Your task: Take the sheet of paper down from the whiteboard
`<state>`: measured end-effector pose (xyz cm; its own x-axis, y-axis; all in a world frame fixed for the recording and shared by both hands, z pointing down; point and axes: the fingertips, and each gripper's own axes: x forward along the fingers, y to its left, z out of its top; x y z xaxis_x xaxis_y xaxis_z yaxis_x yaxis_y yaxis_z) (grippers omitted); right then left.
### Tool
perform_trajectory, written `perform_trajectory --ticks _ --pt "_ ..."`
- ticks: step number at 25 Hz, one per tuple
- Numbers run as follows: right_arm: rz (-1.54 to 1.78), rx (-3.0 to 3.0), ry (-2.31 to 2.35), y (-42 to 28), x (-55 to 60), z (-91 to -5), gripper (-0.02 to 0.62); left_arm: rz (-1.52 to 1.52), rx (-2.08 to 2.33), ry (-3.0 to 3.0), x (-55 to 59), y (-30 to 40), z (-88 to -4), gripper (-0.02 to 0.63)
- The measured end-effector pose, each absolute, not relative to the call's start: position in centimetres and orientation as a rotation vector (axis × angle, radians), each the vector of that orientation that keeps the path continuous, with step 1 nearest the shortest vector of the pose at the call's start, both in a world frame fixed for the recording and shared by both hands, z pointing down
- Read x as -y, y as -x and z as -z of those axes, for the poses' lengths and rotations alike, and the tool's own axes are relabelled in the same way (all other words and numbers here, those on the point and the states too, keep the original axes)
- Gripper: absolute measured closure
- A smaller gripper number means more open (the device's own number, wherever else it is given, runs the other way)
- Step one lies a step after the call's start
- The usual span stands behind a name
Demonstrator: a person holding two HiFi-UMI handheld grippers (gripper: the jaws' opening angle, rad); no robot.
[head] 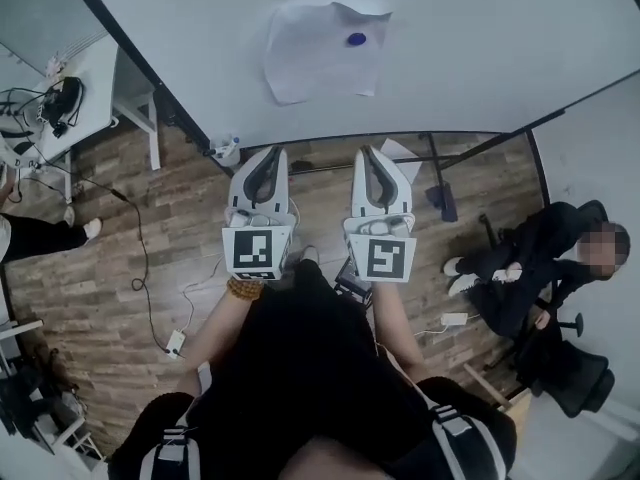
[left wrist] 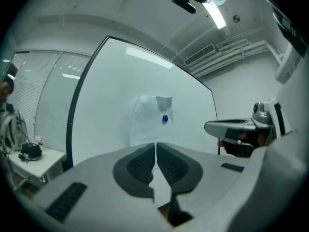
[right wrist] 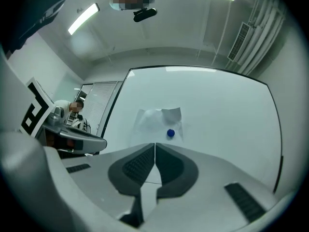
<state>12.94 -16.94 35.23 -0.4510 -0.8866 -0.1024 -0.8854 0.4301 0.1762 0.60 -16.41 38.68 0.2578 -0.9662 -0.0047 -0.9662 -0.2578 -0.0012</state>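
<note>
A white sheet of paper (head: 322, 50) hangs on the whiteboard (head: 480, 48), pinned by a blue round magnet (head: 356, 39); its top right corner curls forward. Both grippers point at the board, side by side and well short of it. My left gripper (head: 266, 158) is shut with nothing between its jaws, and so is my right gripper (head: 373, 157). In the left gripper view the paper (left wrist: 150, 122) and magnet (left wrist: 165, 119) lie straight ahead above the closed jaws. The right gripper view shows the paper (right wrist: 154, 122) and magnet (right wrist: 170, 133) just above its closed jaws too.
A person sits on a chair (head: 545, 268) at the right. A white desk (head: 85, 93) with cables stands at the left. The whiteboard's stand legs (head: 440, 183) and power cords (head: 150, 298) lie on the wooden floor.
</note>
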Motion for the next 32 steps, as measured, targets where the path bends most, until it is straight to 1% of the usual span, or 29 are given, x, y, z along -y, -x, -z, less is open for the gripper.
perform_trajectory --ticks 8,17,24,32 --pt "0.417 2.674 -1.571 -12.7 21.3 -34.4 0.598 -0.012 -1.991 2.426 19.2 1.1 -38.4 0.589" --pt "0.553 2.584 -1.581 -11.1 24.7 -32.4 0.594 -0.047 -1.933 2.464 22.8 3.3 -37.8 0.584" --pt "0.655 2.517 -1.586 -10.3 27.3 -30.8 0.559 -0.071 -1.882 2.505 24.6 4.1 -37.4 0.557" --pt "0.657 2.465 -1.607 -10.0 30.3 -30.4 0.51 -0.052 -1.833 2.542 25.9 4.3 -37.5 0.534"
